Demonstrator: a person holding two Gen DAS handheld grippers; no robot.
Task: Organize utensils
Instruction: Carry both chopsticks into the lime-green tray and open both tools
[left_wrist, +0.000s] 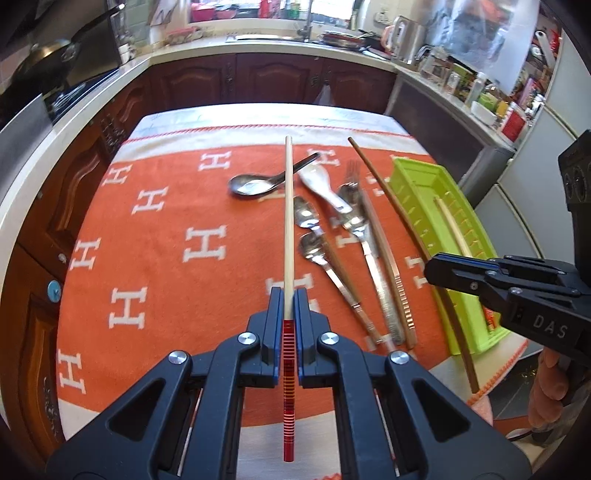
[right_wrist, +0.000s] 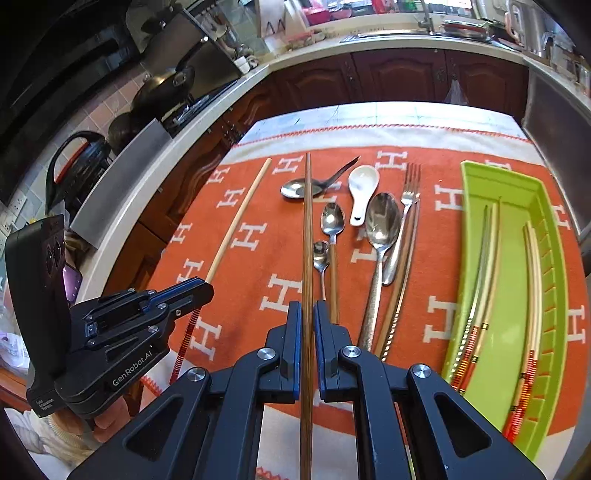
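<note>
My left gripper (left_wrist: 285, 295) is shut on a pale chopstick with a red-striped end (left_wrist: 288, 229), held above the orange cloth; it also shows in the right wrist view (right_wrist: 236, 225). My right gripper (right_wrist: 306, 308) is shut on a brown wooden chopstick (right_wrist: 307, 229), which also shows in the left wrist view (left_wrist: 391, 206). On the cloth lie a dark spoon (right_wrist: 301, 189), a white ceramic spoon (right_wrist: 362, 192), several metal spoons (right_wrist: 382, 221) and a fork (right_wrist: 408, 192). A green tray (right_wrist: 517, 206) at the right holds several chopsticks (right_wrist: 484, 258).
The table with the orange H-patterned cloth (right_wrist: 240, 236) stands in a kitchen. Counters with dark wooden cabinets (left_wrist: 280, 79) run behind and to the left. A pan (right_wrist: 166, 85) sits on the stove at left. A fridge (left_wrist: 535, 166) is at the right.
</note>
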